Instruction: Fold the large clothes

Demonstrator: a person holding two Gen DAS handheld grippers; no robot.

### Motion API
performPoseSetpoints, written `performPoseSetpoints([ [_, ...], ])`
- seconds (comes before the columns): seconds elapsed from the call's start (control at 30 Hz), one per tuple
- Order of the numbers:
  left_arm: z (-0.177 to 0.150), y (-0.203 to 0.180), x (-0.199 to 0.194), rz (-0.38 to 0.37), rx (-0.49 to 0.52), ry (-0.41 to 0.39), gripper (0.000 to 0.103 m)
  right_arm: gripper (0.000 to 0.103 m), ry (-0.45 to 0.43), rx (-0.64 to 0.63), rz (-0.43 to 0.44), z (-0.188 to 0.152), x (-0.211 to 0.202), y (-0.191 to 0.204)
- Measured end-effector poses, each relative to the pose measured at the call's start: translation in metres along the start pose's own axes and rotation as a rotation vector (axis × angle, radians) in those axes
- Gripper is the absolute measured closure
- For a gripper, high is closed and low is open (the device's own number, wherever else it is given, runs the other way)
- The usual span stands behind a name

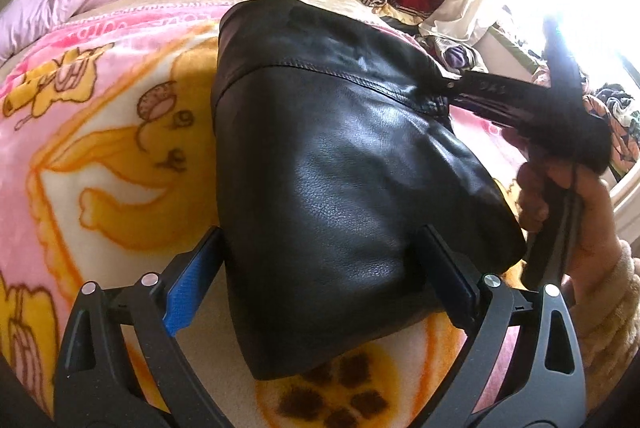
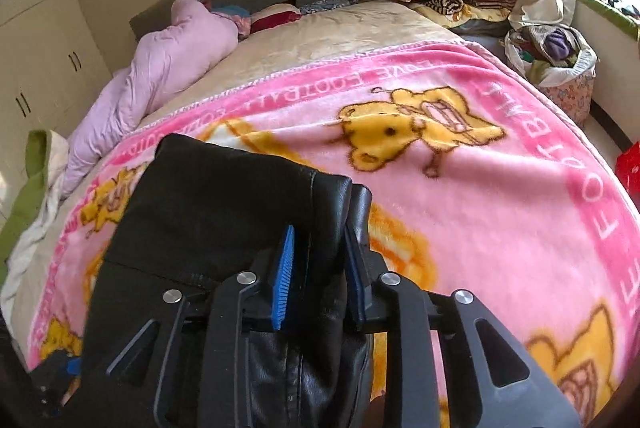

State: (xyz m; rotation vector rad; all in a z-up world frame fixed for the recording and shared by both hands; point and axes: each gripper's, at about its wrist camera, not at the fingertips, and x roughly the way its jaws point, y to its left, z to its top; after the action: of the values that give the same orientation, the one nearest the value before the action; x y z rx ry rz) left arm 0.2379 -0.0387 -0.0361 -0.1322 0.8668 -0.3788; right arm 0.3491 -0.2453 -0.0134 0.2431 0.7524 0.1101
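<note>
Black jacket (image 1: 340, 164) half folded on the pink blanket (image 1: 100, 148)

The left gripper (image 1: 320, 280) stands wide open astride the near end of the jacket, pads not pressing, likely to steady the bundle. The right gripper (image 2: 320, 260), nearly closed, has a fold of leather between its pads (image 2: 284, 276) at the jacket's right edge, probably to pull that edge over; whether it pinches I cannot tell
</note>
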Motion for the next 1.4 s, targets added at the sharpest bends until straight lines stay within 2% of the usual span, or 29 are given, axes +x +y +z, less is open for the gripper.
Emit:
performPoseSetpoints([
  [0.03, 0.000, 0.001, 0.000, 0.000, -0.003, 0.000, 0.014, 0.074, 0.001, 0.003, 0.008, -0.001, -0.003, 0.000],
  [0.17, 0.000, 0.000, -0.001, -0.001, -0.006, -0.001, 0.014, 0.055, 0.006, 0.021, 0.063, -0.009, -0.023, 0.000],
  [0.2, 0.000, 0.001, -0.001, 0.000, -0.007, -0.001, 0.014, 0.053, 0.003, 0.027, 0.075, -0.012, -0.030, -0.001],
  [0.47, -0.002, -0.001, -0.003, 0.009, 0.002, -0.011, 0.014, 0.053, 0.013, 0.026, 0.161, -0.044, -0.072, 0.004],
  [0.73, -0.007, -0.006, -0.013, 0.019, 0.020, -0.039, 0.014, 0.053, 0.086, 0.063, 0.234, -0.080, -0.079, 0.008],
  [0.8, -0.008, -0.007, -0.014, 0.021, 0.021, -0.040, 0.014, 0.052, 0.106, 0.057, 0.226, -0.088, -0.078, 0.011],
  [0.87, -0.008, -0.007, -0.014, 0.022, 0.022, -0.040, 0.014, 0.057, 0.119, 0.041, 0.217, -0.094, -0.077, 0.014],
  [0.9, -0.008, -0.008, -0.014, 0.023, 0.023, -0.040, 0.014, 0.065, 0.113, 0.030, 0.205, -0.097, -0.078, 0.015],
  [1.0, -0.008, -0.008, -0.015, 0.026, 0.023, -0.040, 0.014, 0.079, 0.083, 0.018, 0.203, -0.099, -0.085, 0.014],
  [1.07, -0.009, -0.008, -0.016, 0.021, 0.021, -0.040, 0.014, 0.081, 0.057, 0.008, 0.208, -0.099, -0.092, 0.014],
  [1.23, -0.010, -0.009, -0.025, 0.014, 0.023, -0.059, 0.014, 0.084, 0.015, -0.028, 0.157, -0.103, -0.102, 0.017],
  [1.4, -0.015, -0.009, -0.028, 0.019, 0.032, -0.056, 0.014, 0.076, 0.034, -0.066, 0.090, -0.113, -0.096, 0.019],
])
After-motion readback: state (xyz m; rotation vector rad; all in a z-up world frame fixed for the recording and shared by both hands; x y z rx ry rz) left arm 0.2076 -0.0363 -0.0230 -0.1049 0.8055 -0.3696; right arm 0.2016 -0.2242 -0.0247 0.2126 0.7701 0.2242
